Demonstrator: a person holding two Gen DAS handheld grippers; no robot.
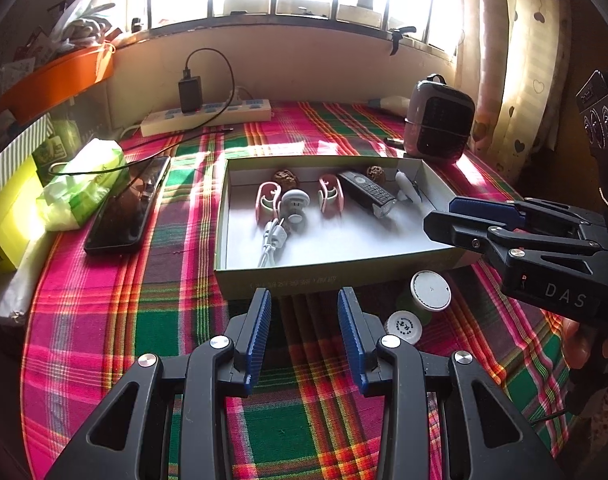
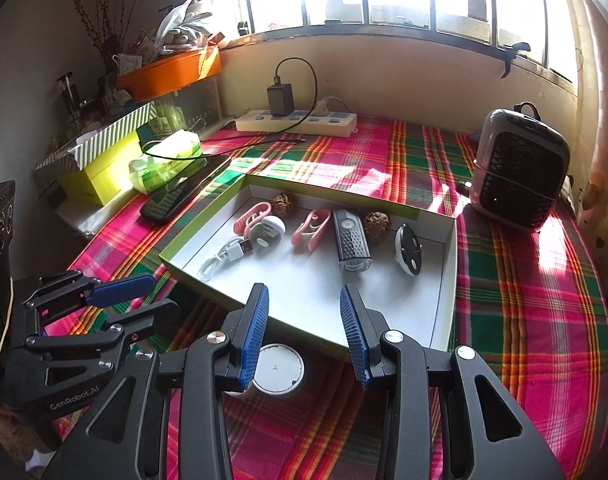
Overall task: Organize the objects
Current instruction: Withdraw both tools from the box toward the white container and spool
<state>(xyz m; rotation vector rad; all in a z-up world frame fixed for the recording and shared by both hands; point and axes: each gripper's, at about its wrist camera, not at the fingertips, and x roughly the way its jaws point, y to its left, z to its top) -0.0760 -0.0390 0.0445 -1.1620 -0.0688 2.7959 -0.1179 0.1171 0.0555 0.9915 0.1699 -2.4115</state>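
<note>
An open shallow box (image 1: 335,272) lies on the plaid cloth. It holds two pink clips (image 1: 264,200), a round grey gadget (image 1: 295,206), a white cable (image 1: 272,240), a black light (image 1: 367,194), two walnuts (image 1: 282,178) and an oval white item (image 1: 405,186). Two white-capped bottles (image 1: 430,291) stand by the box's near right corner. My left gripper (image 1: 304,320) hovers open before the box's near wall, holding nothing. My right gripper (image 2: 304,320) is open above the larger bottle cap (image 2: 278,368), with its pads clear of the cap. The right gripper (image 1: 439,216) also shows over the box's right corner.
A black phone (image 1: 128,208), a green tissue pack (image 1: 84,184) and a yellow carton (image 1: 8,216) lie left of the box. A power strip (image 1: 208,114) with a charger sits at the back wall. A small heater (image 1: 439,120) stands at the back right. A curtain (image 1: 523,60) hangs at the right.
</note>
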